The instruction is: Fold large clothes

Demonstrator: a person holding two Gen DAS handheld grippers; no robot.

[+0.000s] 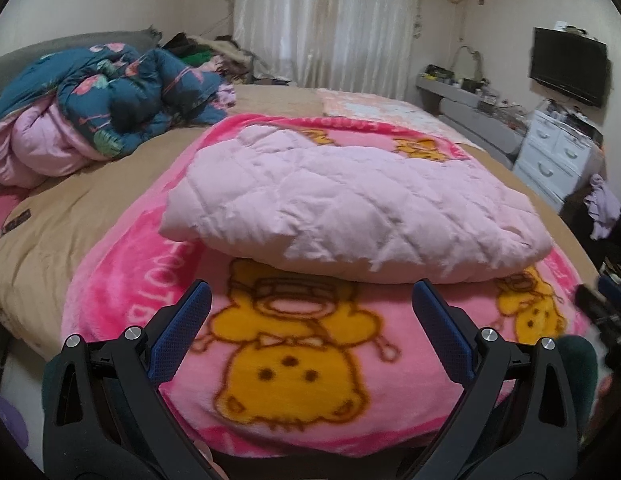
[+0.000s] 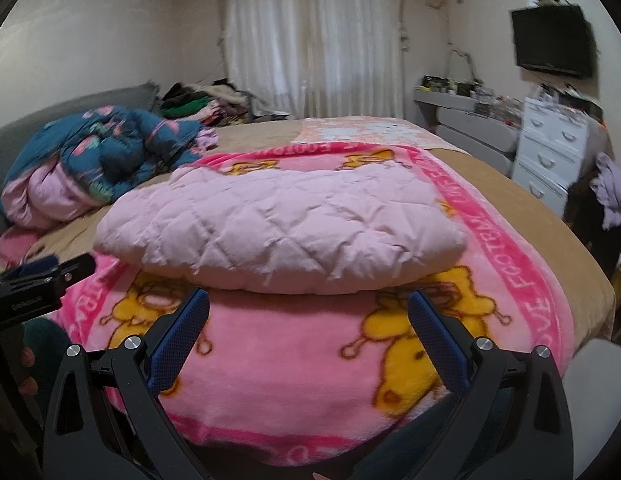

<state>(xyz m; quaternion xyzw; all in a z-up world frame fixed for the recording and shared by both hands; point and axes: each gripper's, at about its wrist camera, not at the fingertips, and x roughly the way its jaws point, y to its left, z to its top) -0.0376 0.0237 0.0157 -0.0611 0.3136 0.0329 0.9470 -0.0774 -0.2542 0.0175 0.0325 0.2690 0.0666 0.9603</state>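
Note:
A pale pink quilted garment (image 1: 350, 204) (image 2: 282, 224) lies folded into a thick pad on a bright pink blanket (image 1: 294, 364) (image 2: 278, 364) with yellow cartoon figures. My left gripper (image 1: 312, 292) hovers open just short of the pad's near edge, nothing between its blue pads. My right gripper (image 2: 308, 300) is open too, at the same near edge, empty. The right gripper shows blurred at the right edge of the left wrist view (image 1: 602, 308); the left one shows at the left edge of the right wrist view (image 2: 42, 276).
The blanket covers a tan bed (image 1: 62, 216). A rumpled teal and pink duvet (image 1: 106, 100) is heaped at the bed's far left, with a clothes pile (image 2: 198, 100) behind. A white dresser (image 1: 558, 152), wall television (image 1: 570, 64) and curtains (image 1: 330, 20) stand beyond.

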